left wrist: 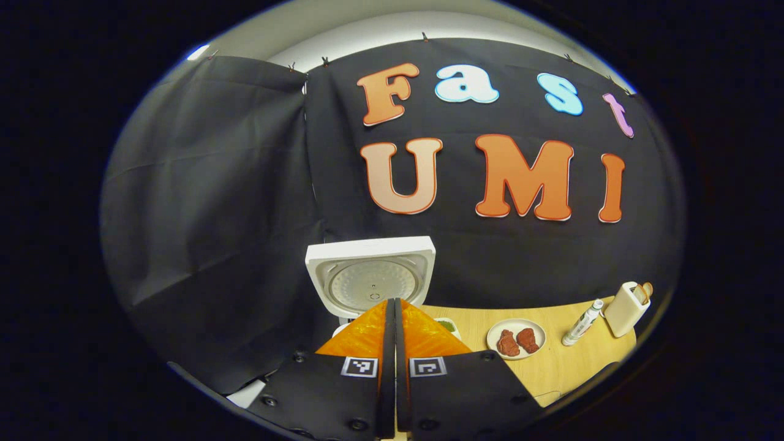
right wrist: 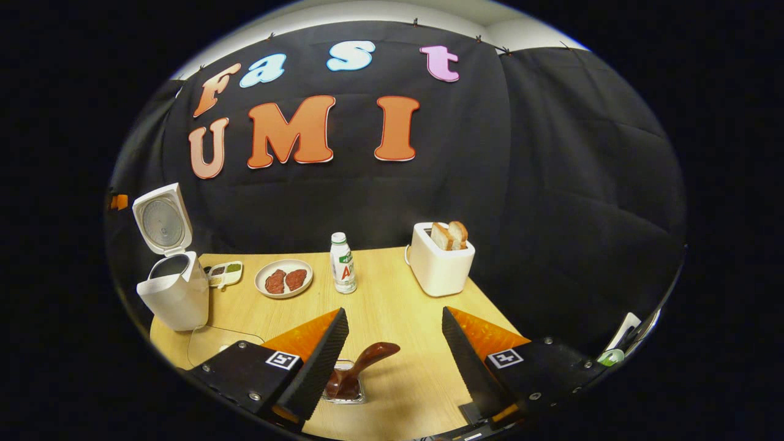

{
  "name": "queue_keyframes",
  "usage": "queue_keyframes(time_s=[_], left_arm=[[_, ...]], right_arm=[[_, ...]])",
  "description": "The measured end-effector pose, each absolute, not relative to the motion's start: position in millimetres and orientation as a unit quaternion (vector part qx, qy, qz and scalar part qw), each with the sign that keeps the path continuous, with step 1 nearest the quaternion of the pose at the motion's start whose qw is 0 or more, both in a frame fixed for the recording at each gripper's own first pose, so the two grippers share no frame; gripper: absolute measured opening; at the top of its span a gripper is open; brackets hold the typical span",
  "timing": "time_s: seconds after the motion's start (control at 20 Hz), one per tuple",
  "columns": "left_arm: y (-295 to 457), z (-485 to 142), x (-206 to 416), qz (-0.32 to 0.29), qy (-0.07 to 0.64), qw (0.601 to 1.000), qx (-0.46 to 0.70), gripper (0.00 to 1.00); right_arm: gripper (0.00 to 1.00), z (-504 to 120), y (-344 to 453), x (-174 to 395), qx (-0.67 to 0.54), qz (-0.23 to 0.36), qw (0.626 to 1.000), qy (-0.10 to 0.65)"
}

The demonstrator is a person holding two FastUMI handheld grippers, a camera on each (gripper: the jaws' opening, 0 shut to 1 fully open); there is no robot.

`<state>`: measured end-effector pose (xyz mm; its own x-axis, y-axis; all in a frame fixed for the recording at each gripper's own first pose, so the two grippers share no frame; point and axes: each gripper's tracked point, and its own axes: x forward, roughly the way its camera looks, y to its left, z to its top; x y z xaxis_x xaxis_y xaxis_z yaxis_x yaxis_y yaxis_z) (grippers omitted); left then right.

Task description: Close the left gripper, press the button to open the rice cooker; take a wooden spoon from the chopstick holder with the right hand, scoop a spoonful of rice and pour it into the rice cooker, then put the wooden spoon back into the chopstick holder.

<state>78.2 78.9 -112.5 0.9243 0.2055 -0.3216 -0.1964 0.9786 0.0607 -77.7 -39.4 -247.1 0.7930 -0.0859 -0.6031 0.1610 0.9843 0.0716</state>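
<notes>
Right claw (right wrist: 392, 343) spread above wooden spoon (right wrist: 361, 367), table (right wrist: 392, 288) around bare

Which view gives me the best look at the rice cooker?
The right gripper view: the rice cooker shows whole, lid up, pot opening visible. In the left gripper view, the shut left claw hides its body, leaving mainly the raised lid.

My left gripper (left wrist: 392, 306) has both fingers pressed flat together, no gap between them, pointing forward and level. My right gripper (right wrist: 395, 340) has its fingers spread wide apart, gripping nothing, angled down over the table surface. I see no hands or sleeves.
</notes>
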Motion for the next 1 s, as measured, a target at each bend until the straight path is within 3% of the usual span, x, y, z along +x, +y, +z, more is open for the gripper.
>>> queue_keyframes(time_s=[0.05, 0.15, 0.35, 0.45, 0.5, 0.55, 0.65, 0.75, 1.0], left_arm=[[77, -105, 73, 0.103, 0.157, 0.982, 0.014, 0.05], [81, -96, 61, 0.111, 0.146, 0.983, 0.017, 0.18], [77, -85, 39, 0.119, 0.131, 0.984, 0.018, 0.32], [75, -81, 27, 0.122, 0.124, 0.984, 0.024, 0.5], [76, -80, 22, 0.127, 0.121, 0.984, 0.029, 0.48], [75, -77, 16, 0.13, 0.117, 0.984, 0.032, 0.65], [66, -72, 7, 0.13, 0.111, 0.985, 0.031, 0.67], [65, -68, -4, 0.134, 0.11, 0.984, 0.036, 0.8], [59, -69, -31, 0.158, 0.123, 0.979, 0.05, 0.8]], right_arm=[[0.96, -255, -37, -78, 0.065, -0.059, 0.942, 0.323], [0.96, -270, -33, -79, 0.07, -0.046, 0.938, 0.337], [0.95, -297, -20, -77, 0.079, -0.014, 0.93, 0.36], [0.95, -311, -13, -77, 0.086, 0.003, 0.923, 0.375], [0.94, -319, -11, -77, 0.092, 0.008, 0.919, 0.382], [0.94, -326, -9, -77, 0.1, 0.014, 0.916, 0.389], [0.93, -339, -3, -72, 0.119, 0.025, 0.908, 0.402], [0.92, -350, 3, -63, 0.136, 0.034, 0.9, 0.413], [0.77, -359, 11, -61, 0.176, 0.064, 0.887, 0.422]])
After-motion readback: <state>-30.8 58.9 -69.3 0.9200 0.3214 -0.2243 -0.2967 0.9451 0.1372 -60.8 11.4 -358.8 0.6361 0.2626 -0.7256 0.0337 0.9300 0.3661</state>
